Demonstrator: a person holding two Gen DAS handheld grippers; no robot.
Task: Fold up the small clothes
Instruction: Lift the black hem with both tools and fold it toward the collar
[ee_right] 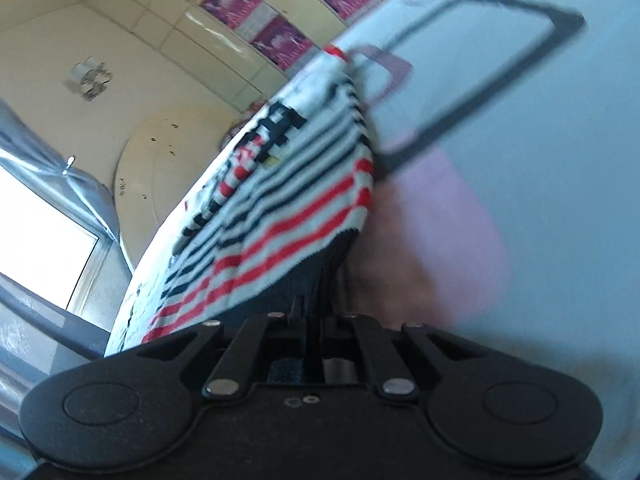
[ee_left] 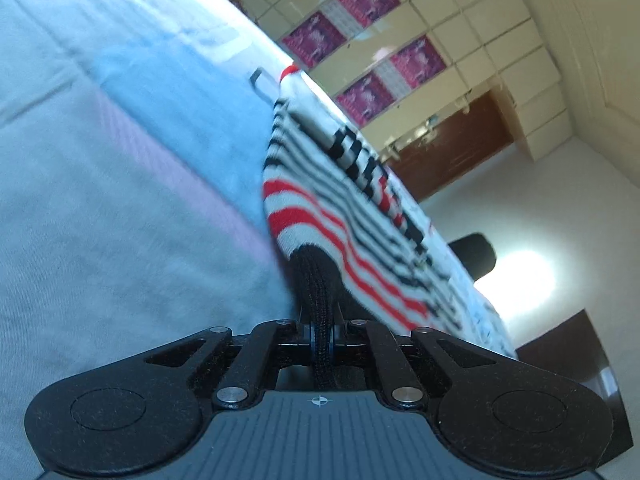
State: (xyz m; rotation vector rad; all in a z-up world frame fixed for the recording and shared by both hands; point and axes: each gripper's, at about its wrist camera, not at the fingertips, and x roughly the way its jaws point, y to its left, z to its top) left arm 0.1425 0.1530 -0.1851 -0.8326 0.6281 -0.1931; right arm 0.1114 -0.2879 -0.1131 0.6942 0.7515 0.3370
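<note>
Mid-fold: both grippers pinch the striped sock's [ee_left: 320, 200] black cuff. Left gripper [ee_left: 320, 320] clamped on it, right gripper [ee_right: 316, 312] likewise, jaws near-closed. Sock runs toward 12 o'clock over the pale sheet [ee_left: 120, 180] (toe at 11–12). Next, probably: carry cuff to toe evenly. Dark rectangle outline [ee_right: 500, 80] at 1 o'clock; nothing obstructs.

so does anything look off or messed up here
Nothing stands out. Both grippers, left and right, are shut on the dark hem of the striped garment, which hangs close to the pale cloth surface. No visible damage.
</note>
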